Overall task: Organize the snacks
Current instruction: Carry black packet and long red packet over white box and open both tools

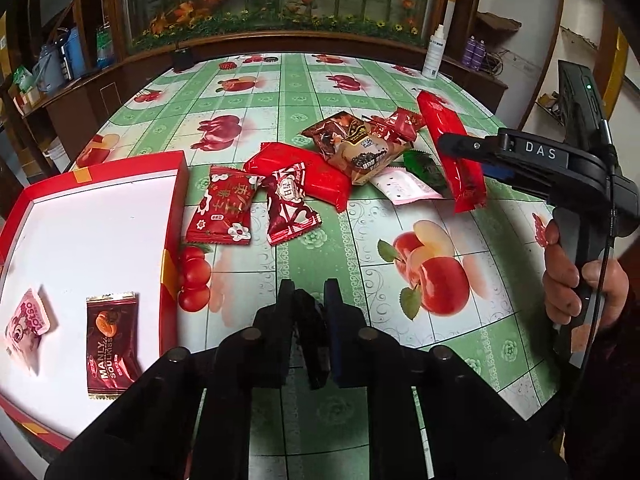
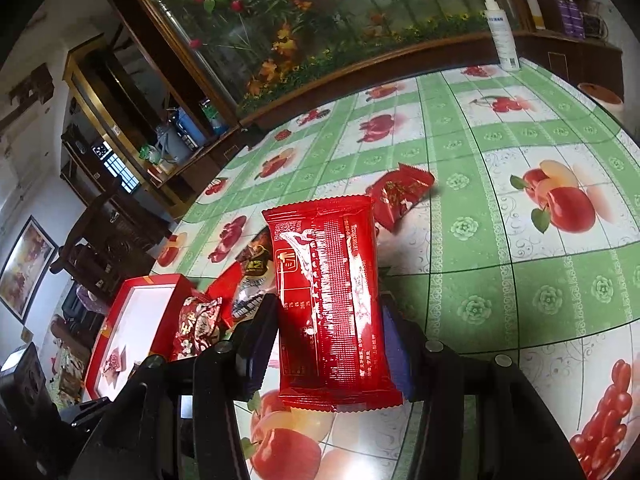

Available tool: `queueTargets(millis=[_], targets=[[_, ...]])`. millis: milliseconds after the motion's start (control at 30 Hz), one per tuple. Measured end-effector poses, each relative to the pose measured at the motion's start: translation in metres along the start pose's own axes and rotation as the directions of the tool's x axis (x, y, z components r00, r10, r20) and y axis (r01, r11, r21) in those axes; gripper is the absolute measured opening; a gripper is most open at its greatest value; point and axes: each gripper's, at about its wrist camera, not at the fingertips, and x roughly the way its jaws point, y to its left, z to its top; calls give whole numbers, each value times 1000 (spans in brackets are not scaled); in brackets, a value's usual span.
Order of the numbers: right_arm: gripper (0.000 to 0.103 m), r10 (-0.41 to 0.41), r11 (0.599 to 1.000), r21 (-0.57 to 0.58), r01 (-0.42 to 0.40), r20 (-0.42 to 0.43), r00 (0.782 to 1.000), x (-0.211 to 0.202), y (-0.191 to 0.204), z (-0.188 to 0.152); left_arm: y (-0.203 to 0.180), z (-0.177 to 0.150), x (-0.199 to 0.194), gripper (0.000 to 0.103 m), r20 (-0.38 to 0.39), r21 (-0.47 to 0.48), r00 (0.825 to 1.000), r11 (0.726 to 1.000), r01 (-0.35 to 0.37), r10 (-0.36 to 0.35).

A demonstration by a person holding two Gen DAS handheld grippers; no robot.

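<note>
My right gripper is shut on a long red snack pack and holds it above the table; the left wrist view shows that gripper and pack over the right side of the snack pile. My left gripper is shut and empty, low over the tablecloth beside the red box. The red box with a white floor lies at the left and holds a dark red Manly Soulkiss pack and a pink pack. Several wrapped snacks lie heaped in the middle of the table.
A green fruit-print tablecloth covers the table. A white spray bottle stands at the far right edge, by a wooden cabinet with a flower scene. A small dark object sits at the far left edge. A lone red candy lies beyond the held pack.
</note>
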Motion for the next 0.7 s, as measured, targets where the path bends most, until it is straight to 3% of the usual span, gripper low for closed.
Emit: queueTargets(millis=[200,700], targets=[[51,17,1000,-12,-16,29,999,-3,5,1,-4,-4,-3,6,8,25,1000,999,28,-28],[51,94,995,-21,-93,43,995,4,30,-3,21,-9,-23,5,41,-24,998,999,44,-43]])
